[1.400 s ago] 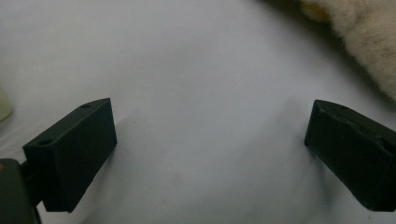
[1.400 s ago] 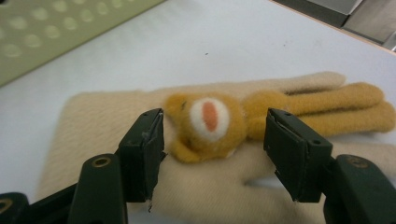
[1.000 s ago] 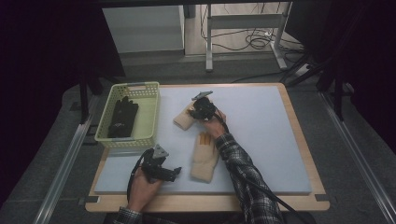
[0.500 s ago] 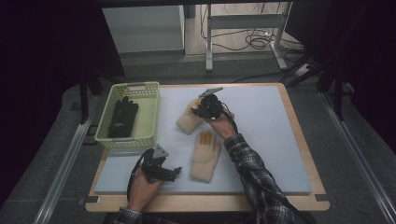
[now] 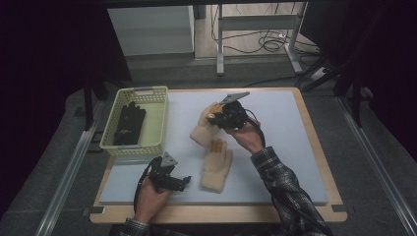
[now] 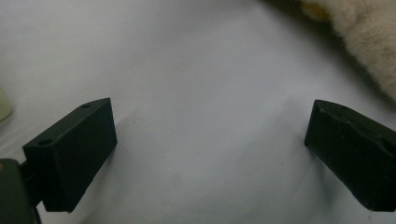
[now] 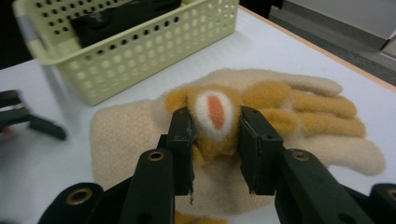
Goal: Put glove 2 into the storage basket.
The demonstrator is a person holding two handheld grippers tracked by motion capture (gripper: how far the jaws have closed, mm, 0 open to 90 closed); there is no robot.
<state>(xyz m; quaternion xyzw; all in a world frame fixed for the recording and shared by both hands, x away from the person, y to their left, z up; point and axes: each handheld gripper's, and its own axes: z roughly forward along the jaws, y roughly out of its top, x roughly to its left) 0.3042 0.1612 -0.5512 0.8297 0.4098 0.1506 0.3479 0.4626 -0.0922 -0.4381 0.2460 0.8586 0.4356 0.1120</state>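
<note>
A cream fleece glove [image 7: 299, 112] with orange fingers lies palm up on the blue-grey mat. My right gripper [image 7: 215, 133] is shut on a raised fold of its palm, around the white and orange pad. From above, that gripper [image 5: 217, 118] sits over the glove [image 5: 200, 132] at mid table. A matching second glove [image 5: 216, 168] lies flat nearer the person. My left gripper [image 5: 183, 182] rests low on the mat by the front edge, left of that glove. Its jaws [image 6: 210, 140] stand wide open over bare mat, with cream fleece [image 6: 369, 37] at the upper right.
A pale yellow perforated basket [image 5: 135, 91] stands at the mat's left side and holds black gloves [image 5: 129, 124]. It also appears beyond the pinched glove as the basket [image 7: 140, 51]. The wooden table edge [image 5: 314, 147] borders the mat on the right.
My right gripper has shifted a little to the right, with the pinched glove trailing along. The left gripper has stayed put.
</note>
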